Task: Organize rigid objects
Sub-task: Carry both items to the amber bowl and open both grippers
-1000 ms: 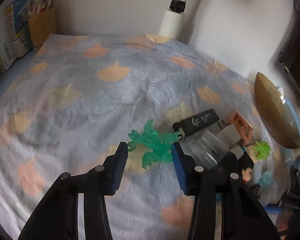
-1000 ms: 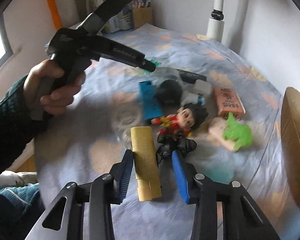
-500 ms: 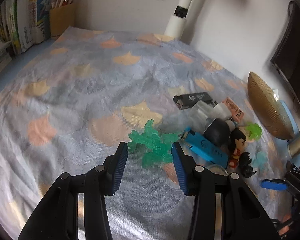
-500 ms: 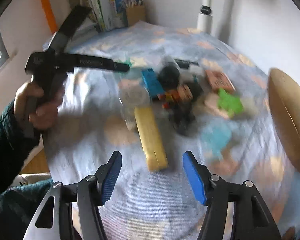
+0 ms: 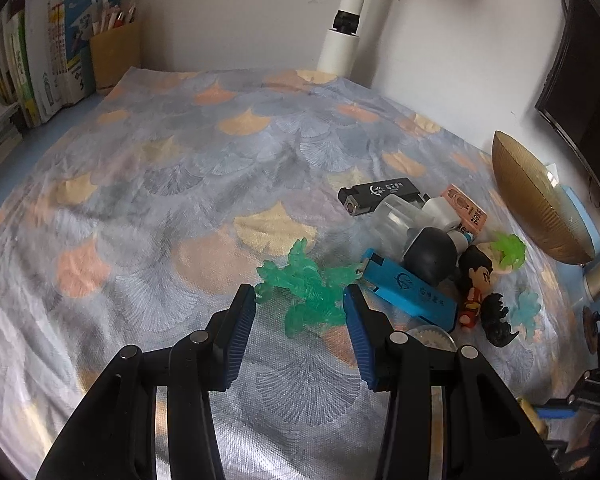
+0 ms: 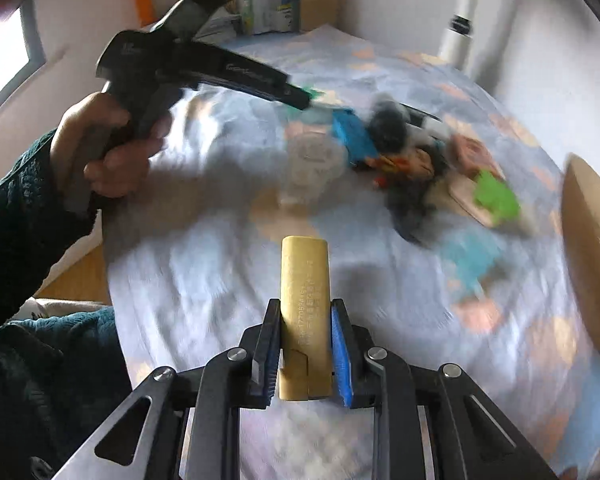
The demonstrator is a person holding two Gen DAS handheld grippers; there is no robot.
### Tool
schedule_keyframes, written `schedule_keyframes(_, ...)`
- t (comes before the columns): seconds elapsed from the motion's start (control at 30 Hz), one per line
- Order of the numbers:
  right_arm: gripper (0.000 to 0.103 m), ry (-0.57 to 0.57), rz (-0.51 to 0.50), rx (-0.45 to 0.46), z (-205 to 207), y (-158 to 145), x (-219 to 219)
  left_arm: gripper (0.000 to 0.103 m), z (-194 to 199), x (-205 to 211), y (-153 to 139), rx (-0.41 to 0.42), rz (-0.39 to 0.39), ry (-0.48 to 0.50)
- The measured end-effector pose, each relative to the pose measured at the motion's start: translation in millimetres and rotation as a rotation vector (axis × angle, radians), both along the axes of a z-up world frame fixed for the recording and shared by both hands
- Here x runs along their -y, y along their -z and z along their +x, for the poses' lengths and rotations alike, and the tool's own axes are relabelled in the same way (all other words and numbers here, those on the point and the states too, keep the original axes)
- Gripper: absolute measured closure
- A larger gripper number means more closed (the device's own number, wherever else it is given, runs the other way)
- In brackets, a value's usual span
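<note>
While the left gripper's point(image 5: 300, 304) jaws clamp one green figure point(image 5: 308, 290), the right gripper's point(image 6: 305, 334) pinch one yellow lighter point(image 6: 305, 300).

From the right wrist we see the toy pile point(image 6: 412, 160) smeared by blur; the gold lighter's point(image 6: 305, 312) base hides between the hand-held gripper's pads.

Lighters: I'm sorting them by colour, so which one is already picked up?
The tan lighter, clamped between the right gripper's fingers; the blue and black ones lie in the pile.
</note>
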State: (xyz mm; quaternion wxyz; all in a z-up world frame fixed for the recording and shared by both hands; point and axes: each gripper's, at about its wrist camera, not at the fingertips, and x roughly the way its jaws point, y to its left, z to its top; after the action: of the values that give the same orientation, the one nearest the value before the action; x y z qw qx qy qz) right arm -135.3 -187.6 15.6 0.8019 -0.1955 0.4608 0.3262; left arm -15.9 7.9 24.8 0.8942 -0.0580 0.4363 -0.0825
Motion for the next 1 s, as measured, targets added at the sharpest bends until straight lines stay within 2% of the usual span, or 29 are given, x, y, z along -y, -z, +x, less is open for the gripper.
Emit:
schedule_keyframes(0.17, 0.080, 0.060, 0.061, 0.011, 0.0, -5.6, 16.2, 0.061, -1.6, 3.5, -9.7, 0.011, 0.017, 0.001)
schedule_keyframes(0.3, 0.080, 0.110, 0.063, 0.078, -0.5, -29.4, 32.5, 0.061, -4.4, 26.9, -63.0, 0.135, 0.046, 0.050)
schedule_keyframes(0.33, 0.080, 0.129, 0.060, 0.103, 1.3, -38.1, 39.4, 0.061, -3.3, 40.2, -83.6, 0.178, 0.039, 0.082)
schedule_keyframes(0.43, 0.081, 0.215, 0.033, 0.210, 15.8, -73.3, 68.0, 0.061, 7.2, 88.0, -122.8, 0.238, 0.028, 0.185)
schedule_keyframes(0.53, 0.080, 0.339, 0.025, 0.281, 42.0, -101.7, 104.0, 0.061, 27.2, 145.1, -137.5, 0.218, -0.022, 0.300)
schedule_keyframes(0.6, 0.080, 0.436, -0.003, 0.293, 61.4, -109.6, 126.6, 0.061, 44.9, 184.4, -132.7, 0.177, -0.055, 0.372)
schedule_keyframes(0.7, 0.081, 0.533, -0.013, 0.210, 93.6, -103.3, 156.2, 0.061, 71.7, 235.2, -110.2, 0.075, -0.057, 0.418)
schedule_keyframes(0.77, 0.081, 0.556, -0.023, 0.153, 105.6, -94.6, 167.4, 0.061, 78.6, 255.7, -94.9, 0.033, -0.055, 0.437)
schedule_keyframes(0.97, 0.081, 0.550, -0.010, 0.049, 120.1, -77.3, 187.1, 0.058, 79.1, 276.4, -72.3, -0.024, -0.031, 0.456)
schedule_keyframes(1.0, 0.081, 0.546, -0.012, 0.042, 120.8, -74.4, 188.2, 0.048, 77.8, 276.1, -72.7, -0.027, -0.027, 0.453)
